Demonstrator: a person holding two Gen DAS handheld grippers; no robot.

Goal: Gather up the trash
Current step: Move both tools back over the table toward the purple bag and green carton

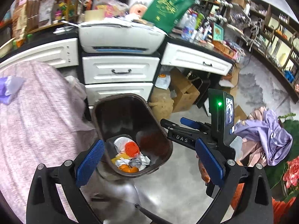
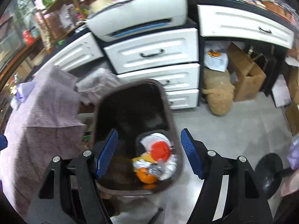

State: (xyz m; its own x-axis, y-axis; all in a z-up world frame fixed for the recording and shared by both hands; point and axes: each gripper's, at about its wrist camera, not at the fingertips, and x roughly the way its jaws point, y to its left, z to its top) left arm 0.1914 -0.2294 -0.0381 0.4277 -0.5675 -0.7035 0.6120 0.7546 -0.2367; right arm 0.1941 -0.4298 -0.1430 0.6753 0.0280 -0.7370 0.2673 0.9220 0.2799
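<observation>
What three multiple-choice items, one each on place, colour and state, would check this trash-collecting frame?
1. Where does the brown bin stand?
A. on the floor before the white drawers
B. on the desk top
C. on the pink blanket

2. What colour is the round spiky piece of trash in the bin?
A. green
B. orange-red
C. black

3. How does the right gripper stand?
A. shut on a tissue
B. shut on the bin rim
C. open and empty

Answers:
1 A, the bin stands on grey floor in front of the drawer stack.
2 B, it lies on white paper.
3 C, its blue pads are spread with only the bin behind them.
</observation>
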